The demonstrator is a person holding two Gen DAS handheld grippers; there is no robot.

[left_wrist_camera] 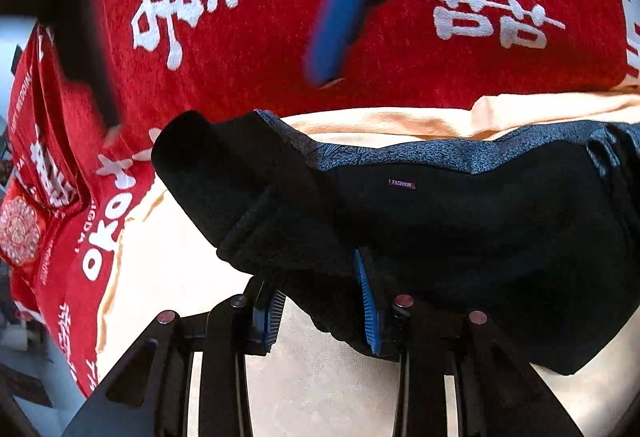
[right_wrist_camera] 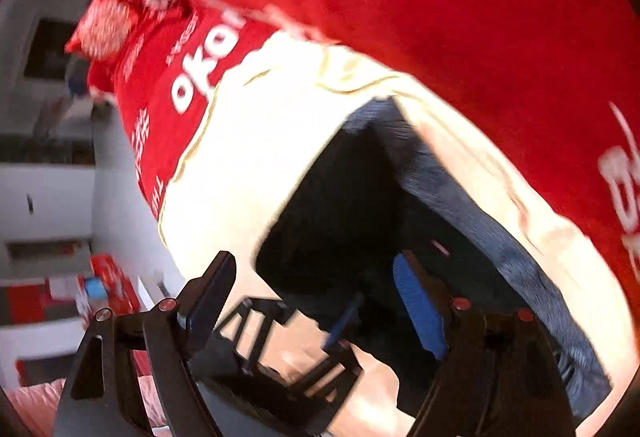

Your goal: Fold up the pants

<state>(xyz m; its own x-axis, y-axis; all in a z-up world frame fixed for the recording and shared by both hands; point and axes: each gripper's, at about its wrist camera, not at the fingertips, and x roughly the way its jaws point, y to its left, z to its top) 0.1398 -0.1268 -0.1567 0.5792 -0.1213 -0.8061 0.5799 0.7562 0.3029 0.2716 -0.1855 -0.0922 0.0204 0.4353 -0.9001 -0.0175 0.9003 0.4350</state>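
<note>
The black pants (left_wrist_camera: 460,221) with a grey-blue patterned band and a small "FASHION" tag lie bunched on a cream sheet (left_wrist_camera: 180,277). My left gripper (left_wrist_camera: 322,301) is shut on a fold of the pants at their near edge. My right gripper (right_wrist_camera: 316,297) is open and empty, tilted above the pants (right_wrist_camera: 344,205). It also shows in the left wrist view (left_wrist_camera: 224,49), blurred, high over the red blanket. The left gripper (right_wrist_camera: 336,333) shows below it in the right wrist view.
A red blanket (left_wrist_camera: 248,77) with white characters lies beyond and left of the sheet. Red printed pillows (left_wrist_camera: 36,173) sit at the left. Room furniture and a red box (right_wrist_camera: 108,285) show at the left in the right wrist view.
</note>
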